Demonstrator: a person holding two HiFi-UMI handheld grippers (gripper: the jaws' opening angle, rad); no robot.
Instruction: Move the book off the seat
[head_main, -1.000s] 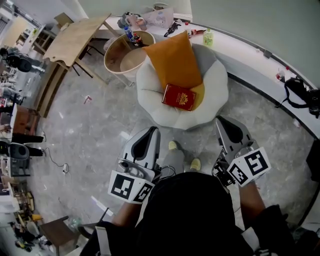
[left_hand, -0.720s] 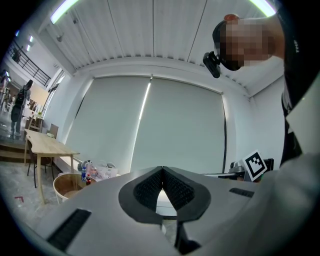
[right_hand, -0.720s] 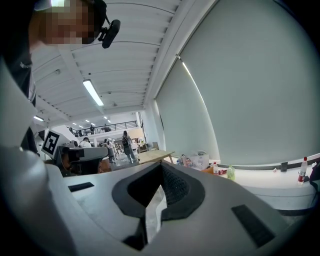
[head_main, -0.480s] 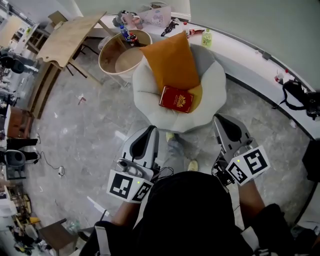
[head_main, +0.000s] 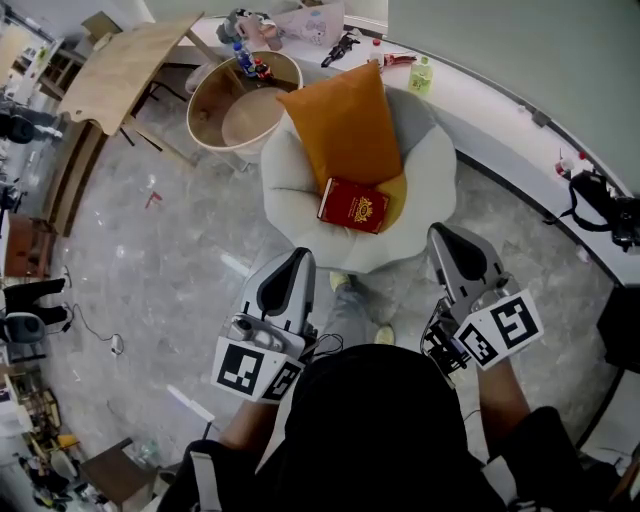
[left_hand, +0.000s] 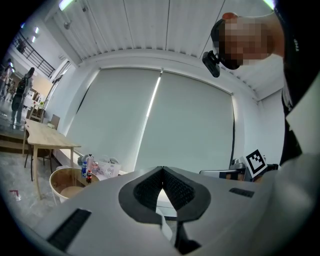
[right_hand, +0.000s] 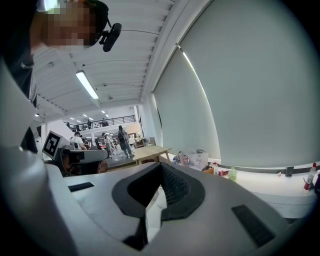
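"Claw on the left, how does it stand?"

"The left claw (head_main: 299, 260) is pinched fully together with nothing in it. In the left gripper view its two ribbed pads (left_hand: 150, 187) meet at the tip. It hangs low over the floor (head_main: 150, 260), its marker cube (head_main: 258, 372) close to the person's body."

"And further left of it?"

"A wooden table (head_main: 120, 65) stands at the far left. Next to it is a round wooden tub (head_main: 205, 95), just beside the seat (head_main: 290, 190)."

"Where's the book?"

"The book (head_main: 353, 204) is red with gold print on the cover, and it lies flat on the pale round seat, toward the front edge. Its far end rests on the lower part of an orange cushion (head_main: 345, 125) that leans against the seat back. It is ahead of both claws and apart from each — neither one touches it."

"The right claw?"

"The right claw (head_main: 446, 233) is closed as well and holds nothing. The right gripper view shows its pads (right_hand: 172, 187) pressed tip to tip. It is near the seat's right side but clear of it, and its marker cube (head_main: 500, 330) faces up."

"Anything beyond that?"

"A curved white worktop (head_main: 500, 110) runs along the wall behind the seat, with a green bottle (head_main: 421, 75) on it — and a black bag (head_main: 600, 195) lies at the far right."
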